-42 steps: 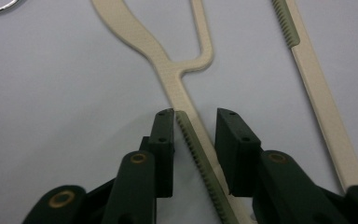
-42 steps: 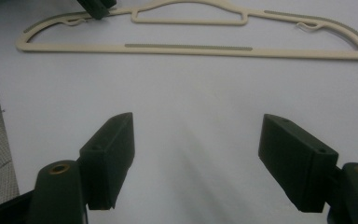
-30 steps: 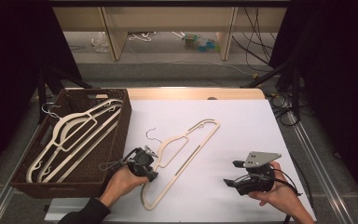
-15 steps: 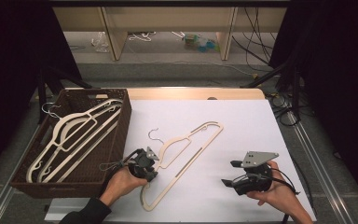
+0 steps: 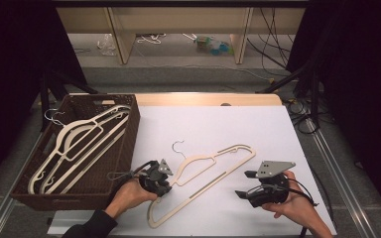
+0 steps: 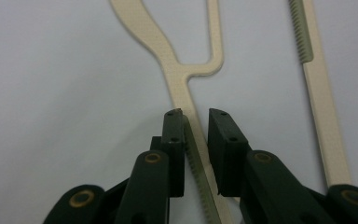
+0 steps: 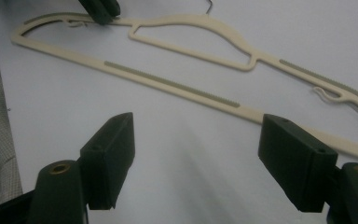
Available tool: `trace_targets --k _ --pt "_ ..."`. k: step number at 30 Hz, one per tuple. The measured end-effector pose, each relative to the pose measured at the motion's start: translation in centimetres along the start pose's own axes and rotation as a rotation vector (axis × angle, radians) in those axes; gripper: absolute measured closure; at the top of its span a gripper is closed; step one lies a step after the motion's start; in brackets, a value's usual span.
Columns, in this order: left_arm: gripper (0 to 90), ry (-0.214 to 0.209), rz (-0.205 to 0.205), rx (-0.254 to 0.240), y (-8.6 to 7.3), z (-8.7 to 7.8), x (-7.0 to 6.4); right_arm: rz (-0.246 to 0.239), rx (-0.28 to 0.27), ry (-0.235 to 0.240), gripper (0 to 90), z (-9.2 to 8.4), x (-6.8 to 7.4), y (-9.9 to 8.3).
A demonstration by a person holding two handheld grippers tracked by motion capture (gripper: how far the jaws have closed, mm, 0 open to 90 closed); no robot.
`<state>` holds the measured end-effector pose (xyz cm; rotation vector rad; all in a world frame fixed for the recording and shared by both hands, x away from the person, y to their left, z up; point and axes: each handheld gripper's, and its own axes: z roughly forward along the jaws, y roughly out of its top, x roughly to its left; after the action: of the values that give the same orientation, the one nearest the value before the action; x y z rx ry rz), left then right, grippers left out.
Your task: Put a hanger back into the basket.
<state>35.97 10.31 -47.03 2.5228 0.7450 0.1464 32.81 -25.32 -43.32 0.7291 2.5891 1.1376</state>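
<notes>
In the high view, a cream-coloured flat plastic clothes hanger with a thin wire hook (image 5: 203, 181) lies on the white table top (image 5: 238, 124), slanting from lower left to upper right. The left gripper (image 5: 159, 179) sits over the hanger's left shoulder arm, held in the person's left hand (image 5: 129, 194). Its jaws have just been closing, with the hanger's arm between them. The right gripper (image 5: 245, 183), carried in the right hand (image 5: 295, 208), hangs just off the hanger's right end without touching it. To the left stands a dark brown woven basket (image 5: 129, 139) holding several more cream hangers (image 5: 79, 146).

In the left gripper view, the two black jaws straddle the ribbed strip of the hanger (image 6: 175, 70). One pad touches its edge while the other stands a sliver off, so the squeeze looks not quite complete.

In the right gripper view, the jaws stand wide apart and empty above the table, with the hanger (image 7: 191, 88) lying beyond them and the other gripper's tip at its far end.

The likely trouble is a slip: the arm is thin and lies flat, so a one-sided pinch could let it twist or slide out on lifting. Held at one end, the long hanger may also swing and catch the basket's rim.

No brand, label or writing can be read anywhere.
</notes>
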Motion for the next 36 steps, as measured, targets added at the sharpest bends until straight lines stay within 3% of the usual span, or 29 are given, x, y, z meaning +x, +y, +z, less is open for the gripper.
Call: trace_targets --k 2,4,6,8,9,13,15,18,21,23,25,26,27,28,36 --pt "76.6 -0.006 0.017 0.001 0.1 0.1 -0.2 0.002 0.0 -0.001 28.3 0.0 0.0 0.0" --pt "76.7 -0.003 0.008 0.017 0.4 0.1 -0.3 0.003 0.001 -0.001 28.3 0.0 0.0 0.0" --pt "76.6 0.025 0.044 0.087 0.9 -0.1 -0.3 0.007 0.007 0.0 28.3 0.0 0.1 0.0" --pt "75.0 0.059 0.02 0.125 1.3 0.1 -0.8 0.007 0.007 0.001 28.3 0.0 0.1 0.0" --pt "73.8 0.075 0.031 0.143 1.6 0.2 -0.9 0.007 0.005 0.0 28.3 0.0 0.1 -0.1" --pt "68.4 0.088 0.001 0.208 2.4 0.3 -0.8 -0.001 0.0 -0.003 28.3 0.0 0.1 -0.1" --pt "69.3 0.075 -0.024 0.203 2.4 0.4 -0.8 0.004 0.003 0.0 28.3 -0.1 0.1 -0.2" --pt "75.2 0.062 -0.02 0.196 2.5 0.5 -0.8 0.007 0.001 -0.004 28.6 -0.2 0.1 -0.2" --pt "75.5 0.035 -0.007 0.211 2.6 0.4 -0.4 0.005 0.005 -0.003 28.6 -0.2 0.1 -0.3" --pt "76.2 0.041 -0.02 0.187 2.5 0.4 -0.3 0.005 0.006 -0.002 28.6 -0.2 0.2 -0.3" --pt "78.2 0.073 0.018 0.197 2.5 -0.1 0.3 0.006 0.005 -0.002 28.5 -0.2 0.2 -0.2" --pt "78.6 0.065 -0.018 0.169 2.4 -0.1 0.3 0.007 0.004 -0.003 28.6 -0.2 0.2 -0.2" --pt "78.7 0.058 -0.026 0.159 2.4 -0.3 0.4 0.005 0.004 -0.005 28.6 -0.2 0.1 -0.3" --pt "78.7 0.058 -0.001 0.176 2.4 -0.5 0.6 0.005 0.006 -0.002 28.6 -0.1 0.1 -0.3" --pt "78.6 0.042 0.012 0.161 2.4 -0.8 0.4 -0.002 0.008 -0.001 28.5 0.2 0.1 0.1"
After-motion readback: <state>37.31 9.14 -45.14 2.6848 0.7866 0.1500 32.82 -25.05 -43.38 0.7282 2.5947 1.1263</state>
